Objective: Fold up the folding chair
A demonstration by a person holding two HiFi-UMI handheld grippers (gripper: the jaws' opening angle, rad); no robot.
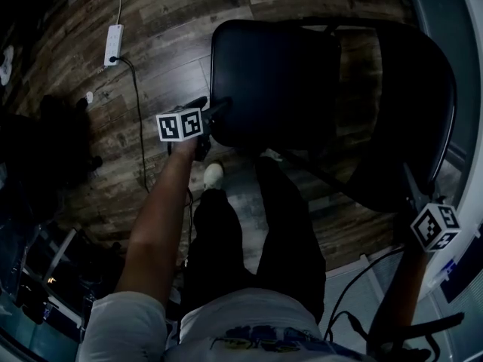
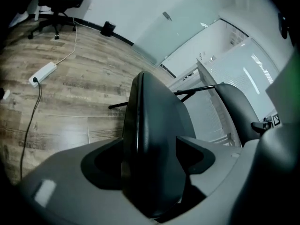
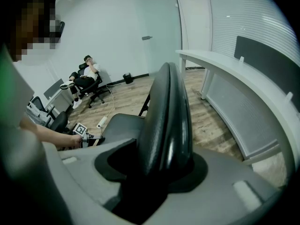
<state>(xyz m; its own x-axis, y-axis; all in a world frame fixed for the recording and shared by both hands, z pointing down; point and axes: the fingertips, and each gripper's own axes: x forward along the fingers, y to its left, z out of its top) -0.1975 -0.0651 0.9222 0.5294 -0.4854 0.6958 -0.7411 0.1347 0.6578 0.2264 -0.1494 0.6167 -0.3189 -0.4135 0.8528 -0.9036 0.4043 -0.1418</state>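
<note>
Wooden floor [image 1: 166,44], with a white power strip [image 1: 114,44] lying toward its far left corner. Left gripper [image 1: 216,111]: jaws wide, set astride the near left edge of the seat [image 1: 275,81], which stands between them. The folding chair [image 1: 317,111], black and still unfolded, stands toward the floor's right edge. Right gripper [image 1: 411,200]: jaws closed on the top edge of the backrest [image 1: 415,96], which fills the gap between them.
</note>
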